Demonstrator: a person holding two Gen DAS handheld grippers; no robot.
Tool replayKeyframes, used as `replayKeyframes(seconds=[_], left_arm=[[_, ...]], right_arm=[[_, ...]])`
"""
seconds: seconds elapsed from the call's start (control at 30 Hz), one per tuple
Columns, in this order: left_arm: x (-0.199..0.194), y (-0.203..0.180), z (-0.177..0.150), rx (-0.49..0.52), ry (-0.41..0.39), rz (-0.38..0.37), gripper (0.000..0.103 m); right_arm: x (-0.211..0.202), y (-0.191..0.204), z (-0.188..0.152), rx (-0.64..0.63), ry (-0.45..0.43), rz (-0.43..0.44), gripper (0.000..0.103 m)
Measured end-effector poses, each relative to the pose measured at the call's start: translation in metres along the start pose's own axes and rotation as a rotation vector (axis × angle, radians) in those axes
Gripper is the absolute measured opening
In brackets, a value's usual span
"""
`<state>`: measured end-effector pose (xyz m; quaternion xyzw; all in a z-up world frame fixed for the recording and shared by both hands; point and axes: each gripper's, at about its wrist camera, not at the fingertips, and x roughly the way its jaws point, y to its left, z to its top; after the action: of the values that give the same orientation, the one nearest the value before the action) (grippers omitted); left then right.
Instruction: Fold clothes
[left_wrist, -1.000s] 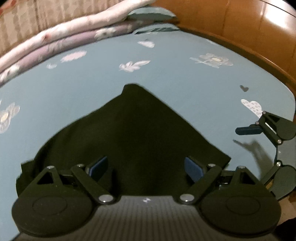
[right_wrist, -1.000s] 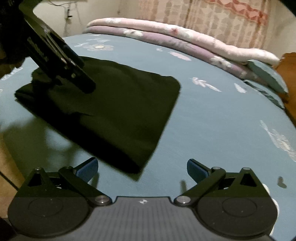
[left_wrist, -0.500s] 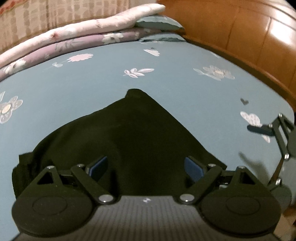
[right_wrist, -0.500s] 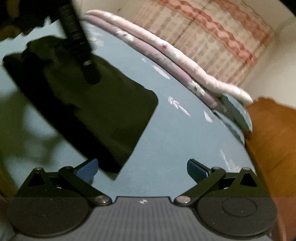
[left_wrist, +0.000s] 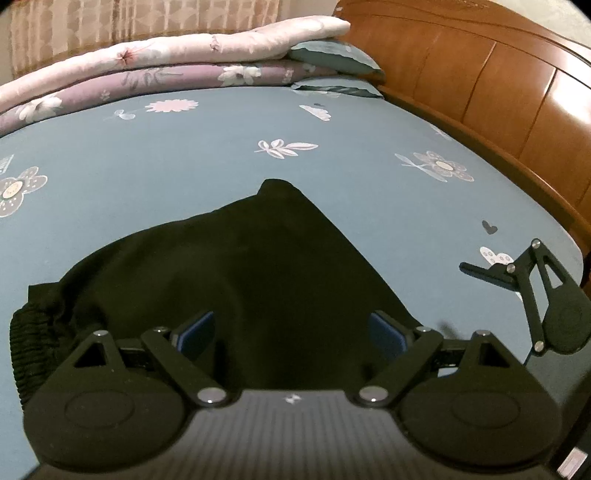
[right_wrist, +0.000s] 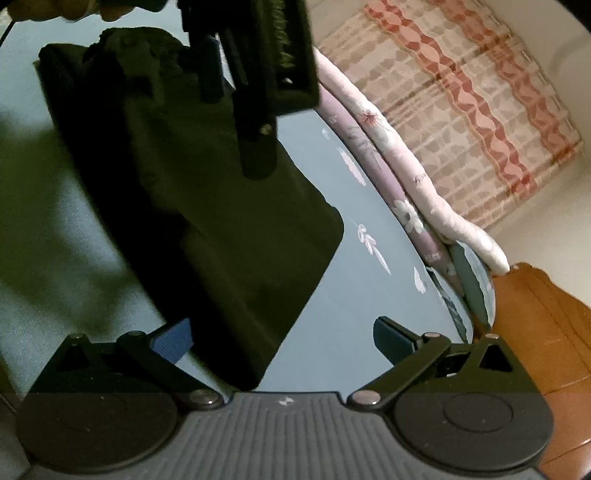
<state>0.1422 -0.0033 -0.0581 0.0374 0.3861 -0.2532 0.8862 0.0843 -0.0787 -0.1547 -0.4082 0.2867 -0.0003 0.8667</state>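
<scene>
Nearest, the left gripper (left_wrist: 291, 332) hovers with jaws wide apart and empty over the near edge of the black garment (left_wrist: 236, 280), which lies partly folded on the blue bedsheet (left_wrist: 207, 155); pinching only the top layer would drag the fold open. At three o'clock in that view the right gripper (right_wrist: 284, 336), jaws also apart (empty), sits by the garment's corner and could snag it. Farther, at twelve o'clock, lie folded quilts (left_wrist: 155, 66).
</scene>
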Motion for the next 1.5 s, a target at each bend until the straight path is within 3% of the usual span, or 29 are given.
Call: replayKeyframes(seconds=[0.37, 0.5, 0.63, 0.93, 1.07, 1.23, 1.43, 1.5], left_arm=[[0.007, 0.004, 0.006, -0.029, 0.016, -0.011, 0.090], [0.008, 0.005, 0.008, -0.034, 0.010, -0.012, 0.090], [0.010, 0.006, 0.005, -0.038, 0.017, -0.014, 0.090], [0.006, 0.010, 0.000, -0.047, 0.020, -0.020, 0.090], [0.003, 0.007, -0.001, -0.037, 0.016, -0.026, 0.090], [-0.002, 0.010, -0.005, -0.044, 0.012, -0.025, 0.091], [0.000, 0.009, -0.010, -0.047, 0.024, -0.032, 0.091], [0.000, 0.008, -0.011, -0.043, 0.024, -0.038, 0.091]], right_arm=[[-0.012, 0.007, 0.018, -0.151, -0.042, 0.040, 0.103], [-0.015, 0.007, 0.027, -0.157, -0.082, 0.067, 0.103], [-0.005, 0.014, 0.028, -0.176, -0.061, 0.071, 0.103], [0.001, 0.011, 0.020, -0.212, -0.034, 0.016, 0.103], [0.002, 0.017, 0.020, -0.287, -0.049, -0.008, 0.103], [0.005, 0.010, 0.002, -0.337, 0.018, -0.027, 0.103], [0.008, 0.015, 0.004, -0.367, 0.034, -0.057, 0.103], [0.011, 0.008, 0.002, -0.310, 0.096, -0.041, 0.103]])
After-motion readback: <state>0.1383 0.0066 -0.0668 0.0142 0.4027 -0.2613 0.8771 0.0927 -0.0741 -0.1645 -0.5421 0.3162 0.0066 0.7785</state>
